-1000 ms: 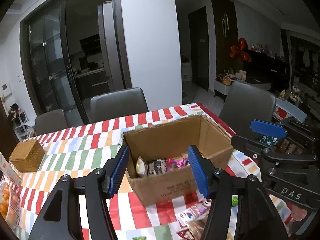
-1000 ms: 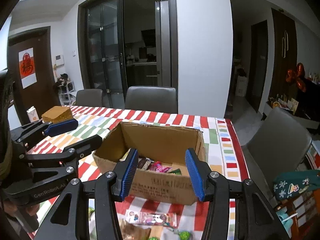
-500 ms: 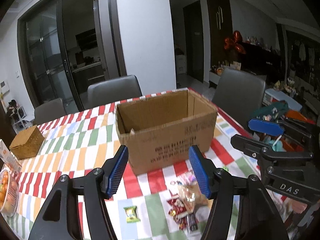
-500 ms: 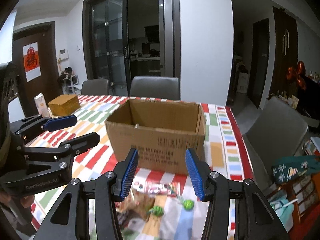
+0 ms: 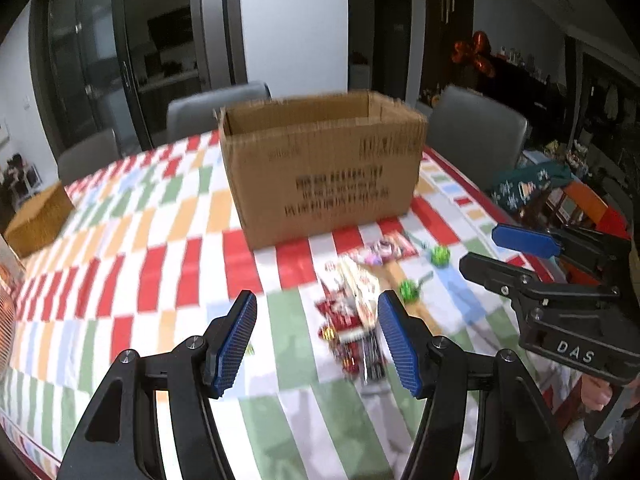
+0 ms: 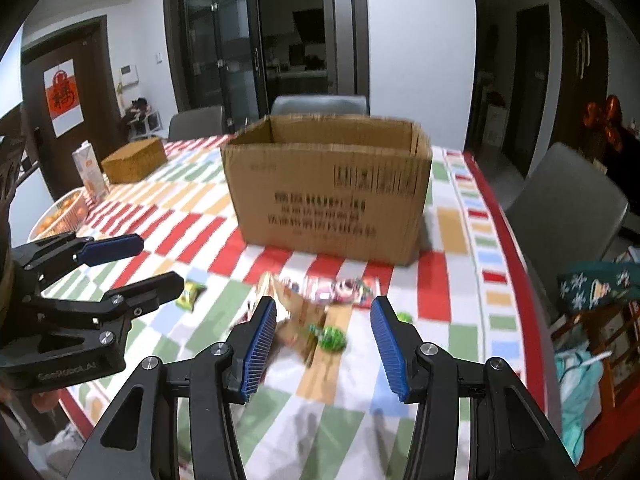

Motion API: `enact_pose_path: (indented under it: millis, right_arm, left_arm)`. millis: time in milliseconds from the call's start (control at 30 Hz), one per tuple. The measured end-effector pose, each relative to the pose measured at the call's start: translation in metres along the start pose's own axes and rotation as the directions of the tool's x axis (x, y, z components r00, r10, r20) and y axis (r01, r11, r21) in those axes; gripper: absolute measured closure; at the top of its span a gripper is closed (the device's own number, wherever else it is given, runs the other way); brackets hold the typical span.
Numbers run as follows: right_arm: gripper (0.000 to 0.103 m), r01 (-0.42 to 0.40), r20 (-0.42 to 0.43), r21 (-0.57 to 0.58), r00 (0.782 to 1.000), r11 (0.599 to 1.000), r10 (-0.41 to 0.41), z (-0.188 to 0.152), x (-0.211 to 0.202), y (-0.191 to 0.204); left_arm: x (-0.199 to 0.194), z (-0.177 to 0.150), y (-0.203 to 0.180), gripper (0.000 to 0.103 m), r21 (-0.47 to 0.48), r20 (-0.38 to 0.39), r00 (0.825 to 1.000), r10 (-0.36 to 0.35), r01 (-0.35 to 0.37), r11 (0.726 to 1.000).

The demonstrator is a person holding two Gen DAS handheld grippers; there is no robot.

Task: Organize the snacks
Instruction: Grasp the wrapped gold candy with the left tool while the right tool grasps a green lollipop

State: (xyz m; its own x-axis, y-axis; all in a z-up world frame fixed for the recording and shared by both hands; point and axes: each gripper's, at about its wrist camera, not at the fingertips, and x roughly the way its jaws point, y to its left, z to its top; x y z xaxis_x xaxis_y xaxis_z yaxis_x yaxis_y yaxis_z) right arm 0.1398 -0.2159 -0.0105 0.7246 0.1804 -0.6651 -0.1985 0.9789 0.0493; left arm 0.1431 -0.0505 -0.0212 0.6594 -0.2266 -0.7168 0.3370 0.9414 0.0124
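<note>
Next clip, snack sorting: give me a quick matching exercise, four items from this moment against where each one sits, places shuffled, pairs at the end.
Items:
1. cardboard box
2. green round candy
3. wicker box
4. bowl of oranges

Places:
A. by the table's left edge, next to a carton
B. between the right gripper's open jaws as seen by the right wrist camera
C. far left of the table, behind the carton
D. middle of the striped tablecloth, behind the loose snacks

Pairs: 1-D, 2-B, 3-C, 4-A
</note>
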Motion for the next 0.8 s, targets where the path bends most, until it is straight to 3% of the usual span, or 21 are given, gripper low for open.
enact_pose_path:
  millis: [400, 800]
  right_arm:
    - [0.053, 0.001, -0.141, 0.060, 0.990, 0.998, 0.007, -0.035, 0.042, -0.007]
    - [0.058, -0.004, -0.205, 0.094, 0.978, 0.996, 0.023, -0.040, 0.079, -0.017]
  left_arm:
    - [0.047, -0.037, 0.005, 0.041, -0.049, -0.163, 0.987, -0.009, 0.001, 0.999]
    - [0.081, -0.035, 0.006, 0.052, -0.102, -0.215, 0.975, -0.054, 0.033, 0.994]
